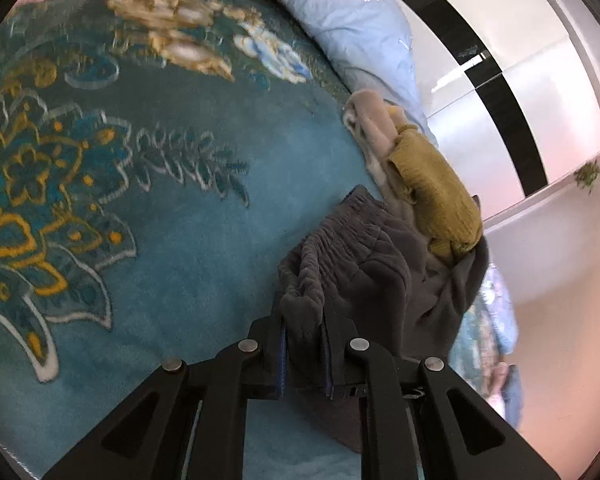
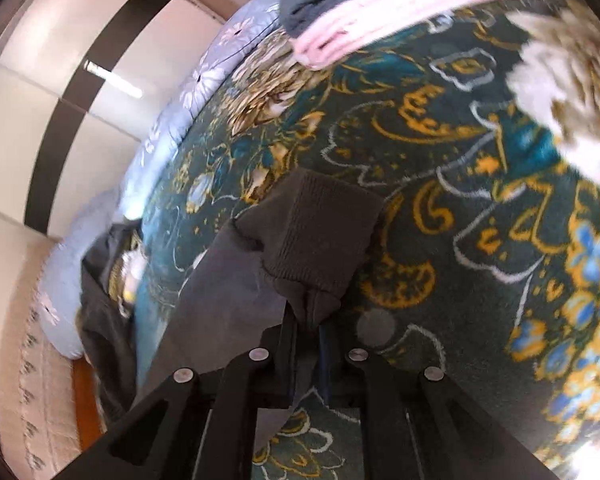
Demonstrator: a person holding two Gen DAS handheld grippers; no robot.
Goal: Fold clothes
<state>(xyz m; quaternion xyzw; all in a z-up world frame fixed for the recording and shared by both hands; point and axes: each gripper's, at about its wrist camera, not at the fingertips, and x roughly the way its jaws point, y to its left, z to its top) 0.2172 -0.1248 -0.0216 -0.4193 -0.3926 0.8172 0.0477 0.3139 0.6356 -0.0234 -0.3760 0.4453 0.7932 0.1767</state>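
Dark grey trousers (image 1: pixel 352 264) with a gathered elastic waistband hang over the teal floral blanket (image 1: pixel 180 200). My left gripper (image 1: pixel 305 320) is shut on the waistband, bunched between its two fingers. In the right wrist view my right gripper (image 2: pixel 310 320) is shut on the ribbed cuff (image 2: pixel 320 232) of the same grey trousers; the leg trails left and down from it over the blanket (image 2: pixel 440 200).
A mustard knit garment (image 1: pixel 432 192) and a beige one (image 1: pixel 370 128) lie at the blanket's right edge by a light blue floral pillow (image 1: pixel 356 28). Folded pink clothing (image 2: pixel 400 8) with a grey piece lies far across the bed. A white wardrobe with black stripes (image 1: pixel 512 100) stands beyond.
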